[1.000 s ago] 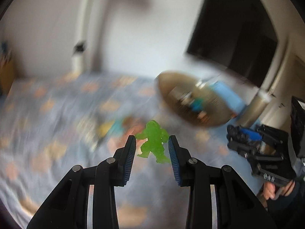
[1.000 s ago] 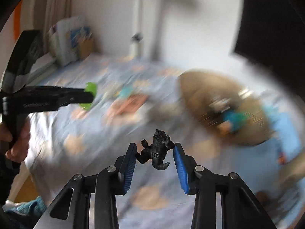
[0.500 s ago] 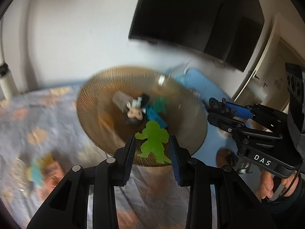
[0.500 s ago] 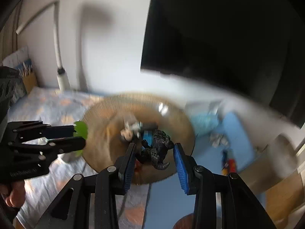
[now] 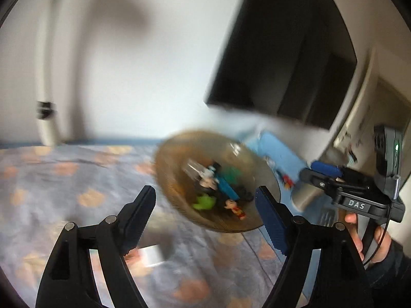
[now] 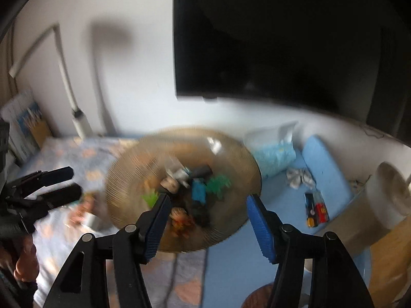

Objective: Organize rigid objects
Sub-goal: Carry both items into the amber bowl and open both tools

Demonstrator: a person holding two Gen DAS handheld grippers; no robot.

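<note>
A round amber glass bowl (image 5: 177, 151) (image 6: 123, 179) sits on the patterned bedspread and holds several small toys. Among them are a light green figure (image 5: 204, 202) (image 6: 151, 196), a black figure (image 5: 242, 193) (image 6: 200, 211), a blue block (image 5: 226, 186) (image 6: 199, 192) and a red-and-orange figure (image 5: 235, 208) (image 6: 181, 218). My left gripper (image 5: 205, 215) is open and empty in front of the bowl. My right gripper (image 6: 208, 220) is open and empty over the bowl's near rim. Both views are blurred.
A black TV (image 6: 282, 38) hangs on the white wall behind the bowl. A light blue mat (image 6: 326, 164) with small toys lies to the right, beside a grey bin (image 6: 359, 213). A silver box (image 5: 151, 255) and more toys (image 6: 84, 205) lie on the bedspread (image 5: 64, 179) left of the bowl.
Both grippers have opened. The green figure has left my left gripper and the black figure my right gripper; both now lie in the bowl. Both grippers have backed off a little.
</note>
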